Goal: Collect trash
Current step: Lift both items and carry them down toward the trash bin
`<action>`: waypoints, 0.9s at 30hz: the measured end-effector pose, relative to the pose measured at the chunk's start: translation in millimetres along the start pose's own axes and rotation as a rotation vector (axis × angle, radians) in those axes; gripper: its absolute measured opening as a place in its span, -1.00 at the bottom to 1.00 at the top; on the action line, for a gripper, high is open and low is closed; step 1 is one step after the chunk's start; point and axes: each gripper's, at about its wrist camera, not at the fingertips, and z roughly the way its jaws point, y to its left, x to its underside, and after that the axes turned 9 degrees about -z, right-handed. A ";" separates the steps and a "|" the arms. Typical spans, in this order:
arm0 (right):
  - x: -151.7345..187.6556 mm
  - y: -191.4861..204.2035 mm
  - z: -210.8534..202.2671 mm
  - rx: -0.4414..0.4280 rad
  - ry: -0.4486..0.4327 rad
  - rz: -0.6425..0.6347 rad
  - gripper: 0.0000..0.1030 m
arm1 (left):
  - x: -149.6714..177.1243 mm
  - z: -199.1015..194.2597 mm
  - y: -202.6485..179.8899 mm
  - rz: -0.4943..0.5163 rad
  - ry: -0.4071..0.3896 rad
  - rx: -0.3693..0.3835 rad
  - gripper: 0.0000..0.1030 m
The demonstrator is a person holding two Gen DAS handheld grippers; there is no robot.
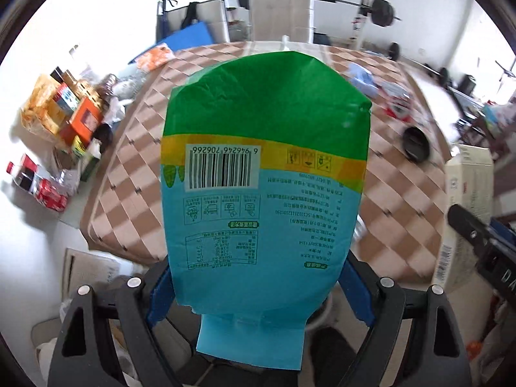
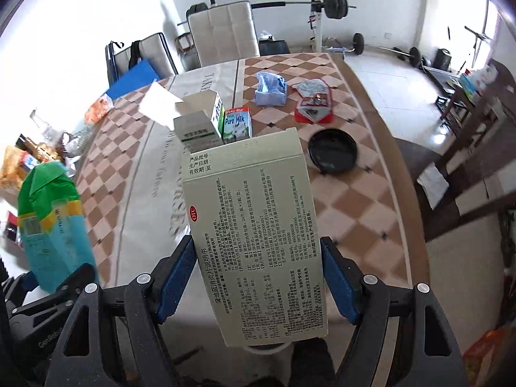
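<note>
My left gripper [image 1: 258,287] is shut on a green, yellow and light-blue snack bag [image 1: 264,174], held upright above the near edge of the checkered table [image 1: 135,174]. The bag also shows at the left of the right wrist view [image 2: 48,216]. My right gripper [image 2: 258,274] is shut on a flat grey medicine box [image 2: 258,232] with printed text, held over the table's near side. The same box shows at the right edge of the left wrist view [image 1: 464,213]. Loose trash lies further along the table: a blue crumpled wrapper [image 2: 271,88] and a red-and-white packet [image 2: 312,103].
Small cartons, one labelled Pure Milk [image 2: 237,124], stand mid-table beside a white paper [image 2: 158,103]. A black round lid [image 2: 332,154] lies at the right. An orange packet [image 2: 101,108] sits at the far left corner. Boxes and cans [image 1: 64,116] crowd the floor to the left. Chairs [image 2: 222,35] stand behind the table.
</note>
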 end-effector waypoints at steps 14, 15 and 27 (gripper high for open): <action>168.9 1.2 22.1 -0.056 0.216 0.014 0.51 | 121.5 60.3 10.4 0.043 0.236 0.021 0.68; 183.9 -0.6 30.6 -0.061 0.242 0.020 0.51 | 129.8 70.5 11.0 0.043 0.259 0.028 0.68; 334.8 -54.7 190.4 -0.101 0.567 0.125 0.51 | 209.0 302.2 -3.8 -0.081 0.728 0.212 0.69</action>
